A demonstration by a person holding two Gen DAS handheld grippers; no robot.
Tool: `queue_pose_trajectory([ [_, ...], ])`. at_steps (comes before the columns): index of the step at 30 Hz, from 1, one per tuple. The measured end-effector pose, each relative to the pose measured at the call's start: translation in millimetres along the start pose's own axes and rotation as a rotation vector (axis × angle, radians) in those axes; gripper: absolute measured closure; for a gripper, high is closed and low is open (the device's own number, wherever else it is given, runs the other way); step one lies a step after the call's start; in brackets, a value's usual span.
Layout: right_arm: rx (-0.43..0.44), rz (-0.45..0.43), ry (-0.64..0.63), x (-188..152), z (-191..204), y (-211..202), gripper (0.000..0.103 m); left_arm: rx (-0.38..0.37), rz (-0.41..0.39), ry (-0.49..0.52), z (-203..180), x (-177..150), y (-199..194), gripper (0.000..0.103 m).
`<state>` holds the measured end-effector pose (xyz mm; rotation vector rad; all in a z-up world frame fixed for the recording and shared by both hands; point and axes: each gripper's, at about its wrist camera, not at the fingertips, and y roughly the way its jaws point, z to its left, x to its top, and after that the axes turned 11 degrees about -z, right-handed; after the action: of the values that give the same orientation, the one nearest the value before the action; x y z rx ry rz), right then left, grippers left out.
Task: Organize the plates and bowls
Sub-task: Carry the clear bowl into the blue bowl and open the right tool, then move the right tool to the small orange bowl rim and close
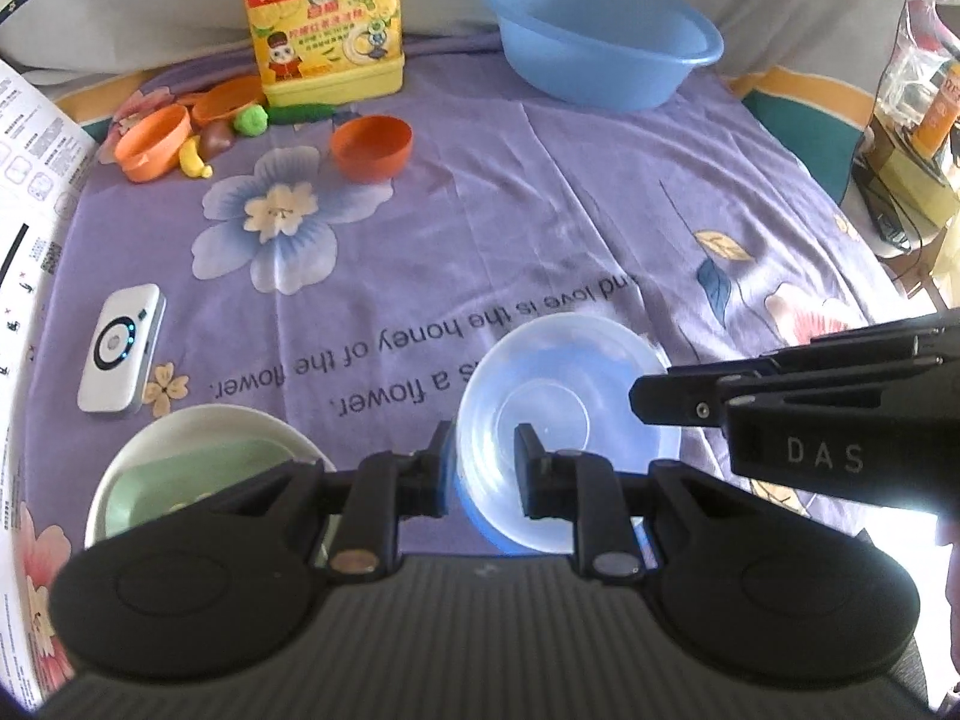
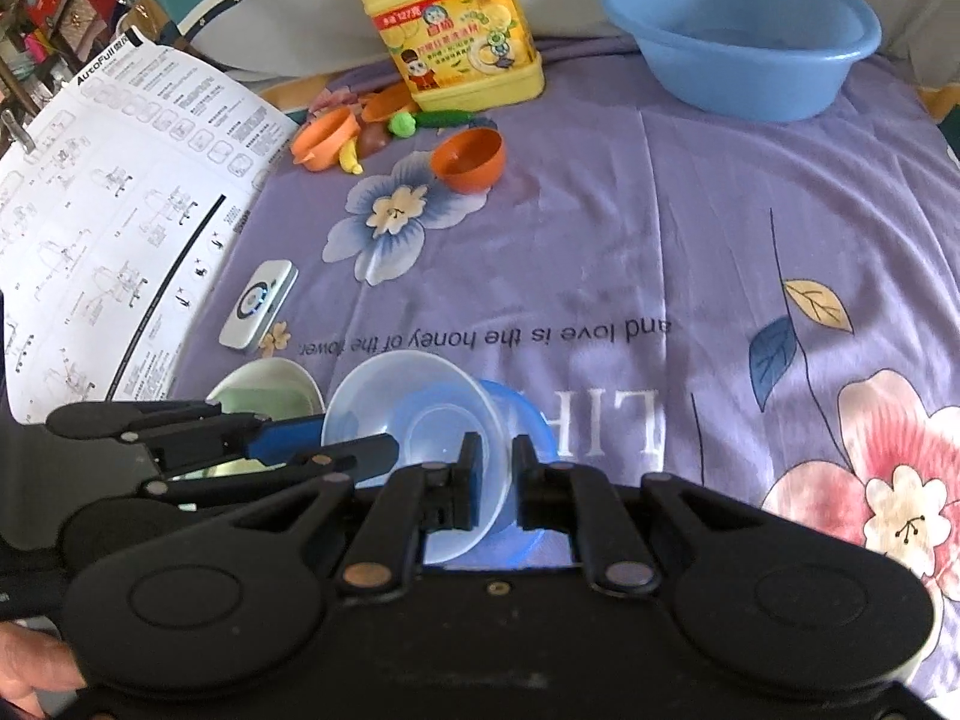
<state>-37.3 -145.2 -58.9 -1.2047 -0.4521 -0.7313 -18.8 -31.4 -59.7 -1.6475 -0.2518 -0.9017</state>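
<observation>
A clear plastic bowl (image 1: 564, 414) (image 2: 414, 426) is tilted just above the purple cloth, with a blue bowl (image 2: 531, 420) directly behind and under it. My left gripper (image 1: 486, 468) is shut on the clear bowl's near rim, one finger inside and one outside. My right gripper (image 2: 497, 480) is shut on the opposite rim of the same bowl. It reaches in from the right in the left wrist view (image 1: 639, 399). A white bowl (image 1: 120, 474) (image 2: 264, 375) with a pale green dish inside stands just left of them. An orange bowl (image 1: 372, 147) (image 2: 468, 159) sits farther back.
At the back stand a big blue basin (image 1: 600, 42) (image 2: 738, 36) and a yellow detergent jug (image 1: 324, 30) (image 2: 456, 30), with orange cups and toy food (image 1: 153, 141) beside it. A white device (image 1: 123, 357) and a printed sheet (image 2: 120, 210) lie left. A person's hand (image 2: 30, 678) shows bottom left.
</observation>
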Motion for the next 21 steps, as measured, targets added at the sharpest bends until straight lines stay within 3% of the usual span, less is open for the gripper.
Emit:
queue_pose_trajectory([
  [10, -0.011, 0.024, -0.004, -3.8, -1.4, 4.9, 0.092, -0.003, 0.028, 0.012, -2.4, -3.7, 10.3, 0.083],
  [14, -0.013, 0.034, -0.009, -5.3, -0.7, 6.1, 0.09, -0.01, 0.025, 0.016, -4.1, -4.3, 11.7, 0.078],
  [17, -0.021, 0.031, -0.015, -4.5, -0.1, 5.1, 0.089, 0.003, 0.013, 0.03, -6.0, -4.2, 9.9, 0.071],
  [19, -0.026, 0.025, -0.01, -2.6, -1.7, 2.6, 0.086, 0.024, -0.004, 0.032, -4.5, -3.5, 6.1, 0.058],
  [20, -0.032, 0.016, -0.01, -1.5, -3.3, 0.3, 0.08, 0.036, -0.015, 0.032, -3.2, -3.1, 3.5, 0.053],
  [21, -0.04, 0.002, -0.013, -0.3, -4.1, -3.4, 0.072, 0.05, -0.03, 0.03, -0.6, -2.8, 0.1, 0.043],
])
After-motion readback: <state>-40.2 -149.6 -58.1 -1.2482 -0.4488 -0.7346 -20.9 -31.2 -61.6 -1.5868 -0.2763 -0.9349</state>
